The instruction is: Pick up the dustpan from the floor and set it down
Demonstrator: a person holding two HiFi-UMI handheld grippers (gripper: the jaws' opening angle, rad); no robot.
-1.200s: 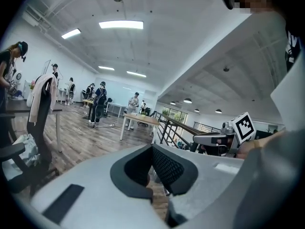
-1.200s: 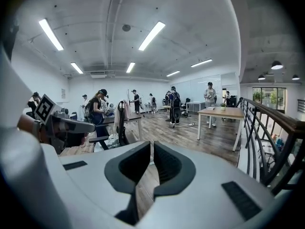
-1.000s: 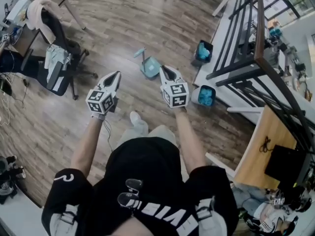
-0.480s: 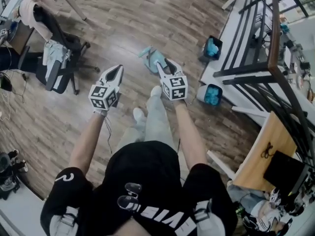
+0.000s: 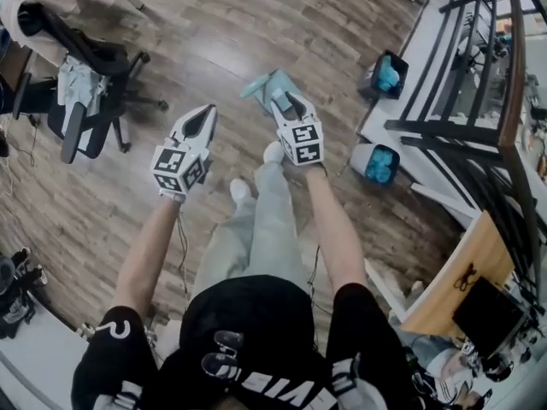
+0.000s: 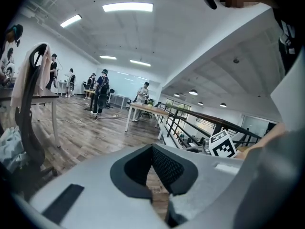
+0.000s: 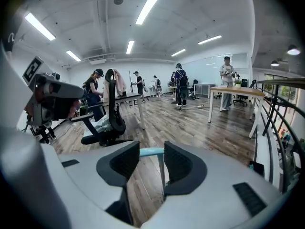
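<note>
Closest in, the left gripper [image 5: 208, 109] is held out over the wooden floor [image 5: 214, 32] with its jaws clenched together at the tips and nothing between them; the left gripper view shows only bare floor through the gap behind the tips [image 6: 152, 149]. Beside it, the right gripper [image 5: 285, 101] reaches a little further forward, above the person's front shoe [image 5: 273, 152]. Its jaws have just been opening and now stand wide apart. In the right gripper view [image 7: 151, 145] the light blue handle of the dustpan [image 7: 148, 152] shows in the gap between them, its thin pole running down towards the floor, and the pads do not press on it. From the head view the dustpan [image 5: 261, 85] stands on the floor just past the right jaws, partly covered by them. Further off, an office chair [image 5: 85, 84] stands at the left, and two bins with blue liners [image 5: 382, 162] sit near the railing at the right.
</note>
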